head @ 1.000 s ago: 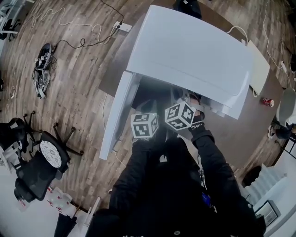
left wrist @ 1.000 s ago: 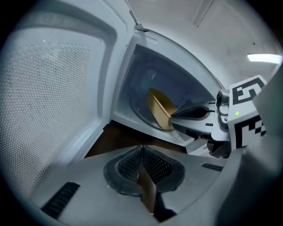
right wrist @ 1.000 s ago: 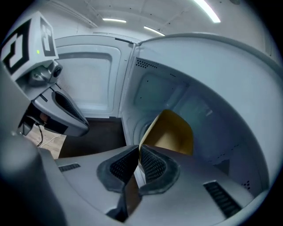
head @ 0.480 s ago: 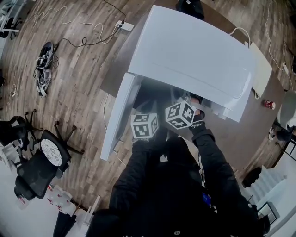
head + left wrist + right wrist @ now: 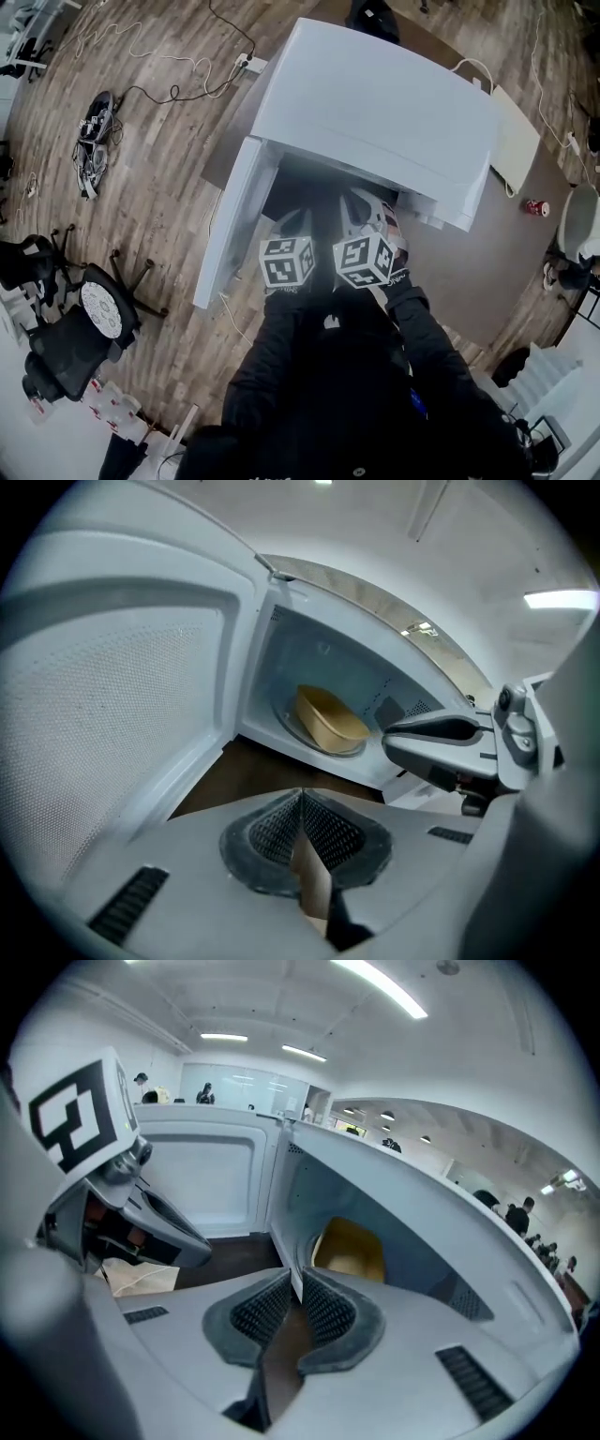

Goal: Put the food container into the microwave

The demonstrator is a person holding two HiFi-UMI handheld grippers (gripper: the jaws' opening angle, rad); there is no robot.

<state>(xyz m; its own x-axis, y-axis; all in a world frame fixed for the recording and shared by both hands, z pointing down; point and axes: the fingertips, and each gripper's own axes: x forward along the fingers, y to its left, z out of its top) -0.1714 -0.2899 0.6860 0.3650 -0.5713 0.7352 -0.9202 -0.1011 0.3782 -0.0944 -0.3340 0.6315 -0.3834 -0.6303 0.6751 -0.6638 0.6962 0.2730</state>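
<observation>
The white microwave (image 5: 375, 103) stands on a brown table (image 5: 487, 272) with its door (image 5: 230, 220) swung open to the left. Inside, a tan food container (image 5: 330, 719) rests on the glass turntable; the right gripper view shows the container (image 5: 352, 1246) behind the door frame's edge. My left gripper (image 5: 300, 803) is shut and empty, just outside the opening. My right gripper (image 5: 295, 1293) is also shut and empty, beside it on the right. From above, the left gripper (image 5: 296, 225) and the right gripper (image 5: 358, 204) point into the cavity's mouth.
A red can (image 5: 536, 207) lies on the table's right end, near a flat white board (image 5: 517, 141). Office chairs (image 5: 84, 328) and loose cables (image 5: 89, 141) sit on the wooden floor to the left. People stand far off in the room.
Both grippers have drawn back a little from the microwave opening, the right one more. The container stays inside.
</observation>
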